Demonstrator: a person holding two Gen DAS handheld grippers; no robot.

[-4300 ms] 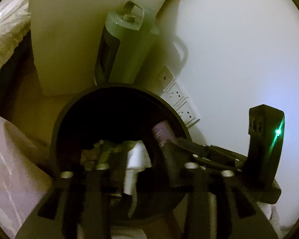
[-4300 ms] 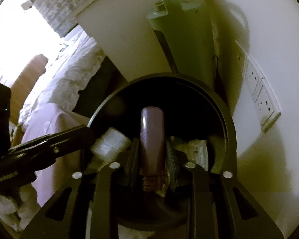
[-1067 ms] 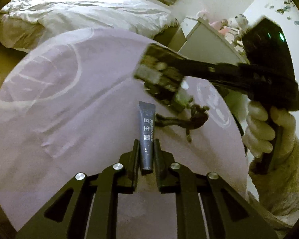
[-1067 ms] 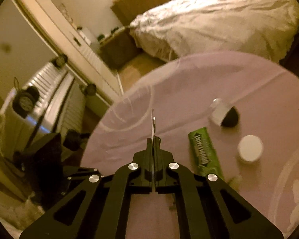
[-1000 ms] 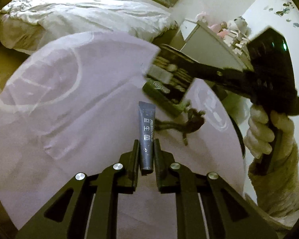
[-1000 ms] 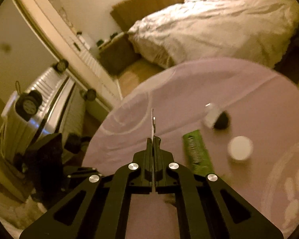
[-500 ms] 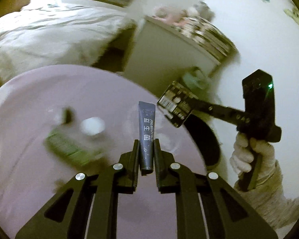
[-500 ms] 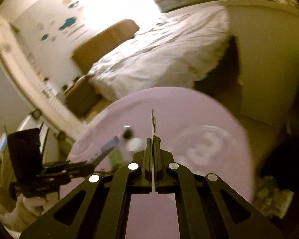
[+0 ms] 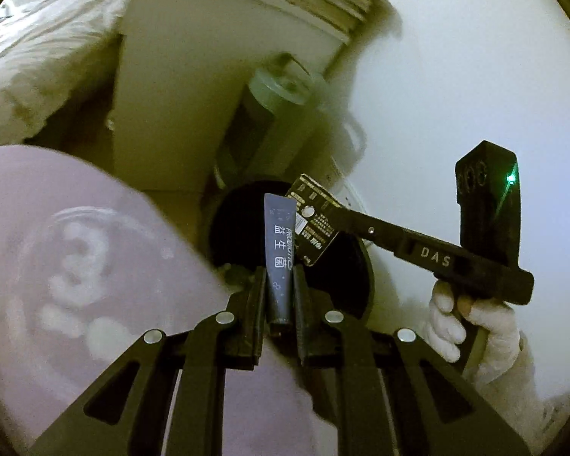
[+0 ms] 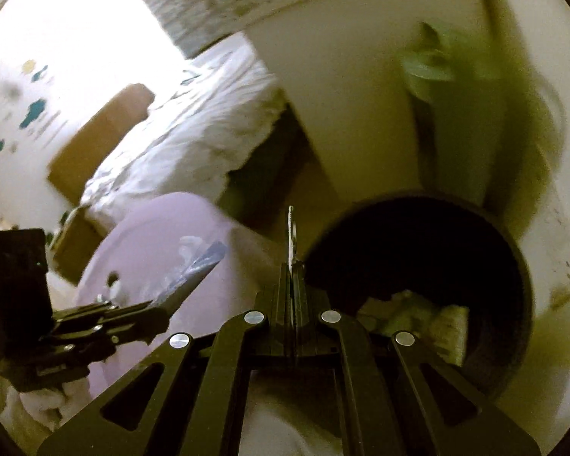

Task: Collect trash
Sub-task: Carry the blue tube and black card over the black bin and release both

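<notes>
My left gripper is shut on a dark sachet with white print, held upright past the edge of the purple table, in front of the black round bin. My right gripper is shut on a flat black wrapper, seen edge-on in its own view and flat in the left wrist view, over the bin's mouth. The bin holds crumpled pale trash. The left gripper with its sachet also shows at the left of the right wrist view.
A white cabinet and a tall green cylinder stand behind the bin against the white wall. A bed with white covers lies beyond the table. Wall sockets sit near the bin's right.
Both grippers have swung from over the table to the bin, each still holding its piece. The green pack and the caps on the table have left the views.
</notes>
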